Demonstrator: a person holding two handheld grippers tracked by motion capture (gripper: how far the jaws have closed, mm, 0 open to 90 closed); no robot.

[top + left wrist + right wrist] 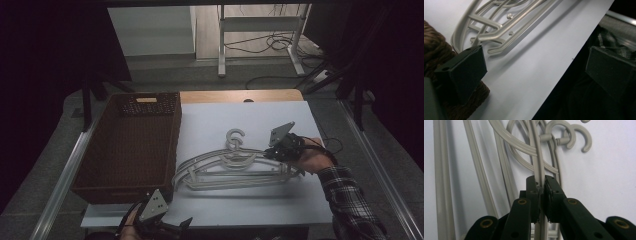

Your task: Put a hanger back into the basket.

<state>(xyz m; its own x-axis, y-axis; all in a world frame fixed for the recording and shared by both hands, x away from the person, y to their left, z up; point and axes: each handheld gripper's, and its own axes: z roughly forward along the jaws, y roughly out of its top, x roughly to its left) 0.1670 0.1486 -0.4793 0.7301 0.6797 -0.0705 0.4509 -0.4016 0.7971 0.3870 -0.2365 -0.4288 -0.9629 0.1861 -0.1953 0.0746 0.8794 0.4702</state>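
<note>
Right gripper (541,185) jaws clamped on one hanger (537,157) rod, lift pending; left gripper (534,72) jaws wide, empty; basket (131,145) holds no hangers.

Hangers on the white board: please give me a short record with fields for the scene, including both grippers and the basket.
hangers: pale plastic hangers piled flat on the white board
right gripper: jaws closed on one thin hanger bar
left gripper: jaws wide apart, nothing between them, at the board's near edge
basket: brown woven basket left of the hangers, nothing visible inside
person: plaid sleeve at right
</note>
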